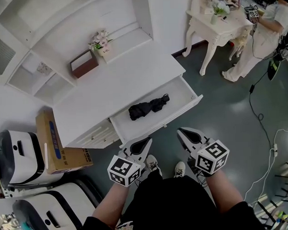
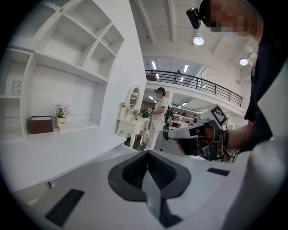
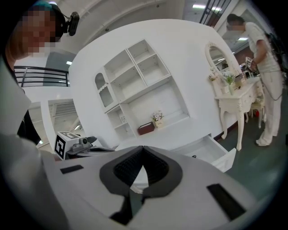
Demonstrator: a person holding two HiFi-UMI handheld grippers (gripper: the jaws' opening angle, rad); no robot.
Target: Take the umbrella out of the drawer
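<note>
A folded black umbrella (image 1: 147,108) lies in the open white drawer (image 1: 183,93), which is pulled out of the desk (image 1: 114,85). Both grippers hover in front of the drawer's front panel, clear of the umbrella. My left gripper (image 1: 144,143) is shut and empty near the drawer's left front corner; in its own view the pads (image 2: 146,157) meet with nothing between them. My right gripper (image 1: 184,134) is shut and empty too, near the drawer's right front; its tips (image 3: 143,150) meet, and the open drawer (image 3: 211,152) shows beyond them.
A brown box (image 1: 83,64) and a small flower pot (image 1: 100,43) stand on the desk under white shelves. A cardboard box (image 1: 55,143) and white machines (image 1: 18,154) sit at the left. Another person (image 1: 263,32) stands by a white dressing table (image 1: 216,27); cables (image 1: 262,117) cross the floor.
</note>
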